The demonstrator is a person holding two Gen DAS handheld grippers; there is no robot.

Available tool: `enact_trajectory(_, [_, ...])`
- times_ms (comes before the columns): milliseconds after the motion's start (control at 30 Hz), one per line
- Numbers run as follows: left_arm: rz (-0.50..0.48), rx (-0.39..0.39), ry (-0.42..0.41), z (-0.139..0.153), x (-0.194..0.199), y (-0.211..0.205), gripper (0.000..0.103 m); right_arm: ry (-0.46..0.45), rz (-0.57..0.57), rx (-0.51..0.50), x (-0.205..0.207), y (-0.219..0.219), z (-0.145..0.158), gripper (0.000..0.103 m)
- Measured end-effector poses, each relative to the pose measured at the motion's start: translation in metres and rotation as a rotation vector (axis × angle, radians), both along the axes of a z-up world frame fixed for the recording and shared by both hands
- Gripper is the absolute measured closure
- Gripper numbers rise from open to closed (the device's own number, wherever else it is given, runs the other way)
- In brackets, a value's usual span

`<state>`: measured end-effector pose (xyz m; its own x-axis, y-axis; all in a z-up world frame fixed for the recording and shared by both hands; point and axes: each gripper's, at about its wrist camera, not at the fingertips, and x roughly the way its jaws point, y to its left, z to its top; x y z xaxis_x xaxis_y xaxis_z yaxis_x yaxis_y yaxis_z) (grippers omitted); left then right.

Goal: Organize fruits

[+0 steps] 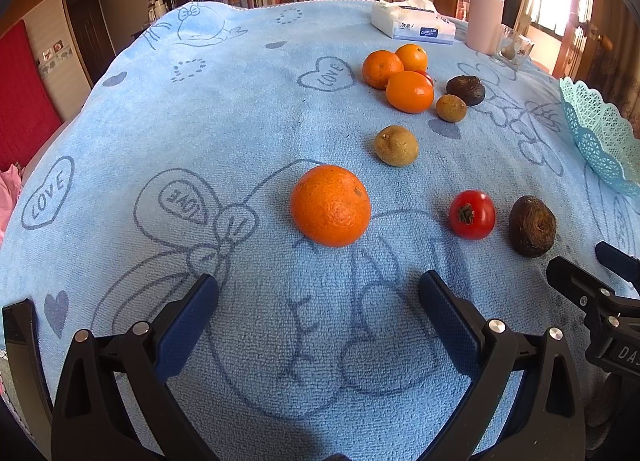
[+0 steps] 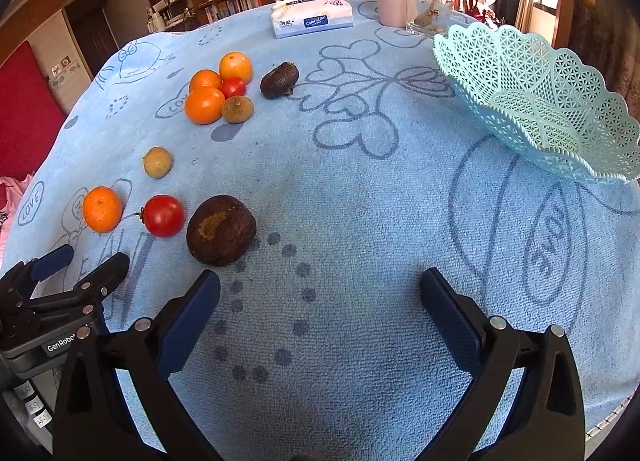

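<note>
Orange round tangerine [image 1: 330,205] sits ahead of left claw [image 1: 318,303], jaws apart, empty; right claw [image 2: 320,301] also apart, empty, turquoise lattice plastic basket [image 2: 536,101] far right on desk.

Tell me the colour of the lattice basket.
Pale turquoise basket, seen best in the right wrist view.

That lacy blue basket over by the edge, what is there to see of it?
The basket is pale turquoise, seemingly plastic, with openwork lattice walls and a scalloped rim. It is wide and shallow, flaring outward, and looks tilted rather than level. Nothing shows inside it. It rests on the blue printed towel at the table's far right side, apart from all the fruit, with a clear glass container just behind it. Neither hand-held gripper touches it. The left wrist view catches only its edge.
</note>
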<state>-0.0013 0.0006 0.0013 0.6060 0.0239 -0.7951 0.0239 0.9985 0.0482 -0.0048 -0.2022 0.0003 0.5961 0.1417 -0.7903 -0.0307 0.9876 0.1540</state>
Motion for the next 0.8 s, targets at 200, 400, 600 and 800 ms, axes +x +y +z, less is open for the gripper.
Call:
enact_trajectory(200, [0.0, -0.001, 0.0, 0.0001, 0.0001, 0.0, 0.005, 0.005, 0.016, -0.012, -0.0006, 0.002, 0.0, 0.002])
enact_trajectory(400, [-0.001, -0.003, 0.0, 0.0009, -0.0003, 0.0003, 0.005, 0.002, 0.022, -0.001, -0.0008, 0.0007, 0.0001, 0.002])
enact_trajectory(600, [0.0, -0.006, 0.001, 0.0012, -0.0008, 0.0005, 0.005, 0.007, 0.023, -0.016, 0.0002, 0.0018, -0.0003, 0.002])
enact_trajectory(800, [0.0, -0.007, 0.001, 0.0011, -0.0008, 0.0004, 0.005, 0.018, 0.025, -0.066, 0.0021, 0.0084, -0.0022, 0.002])
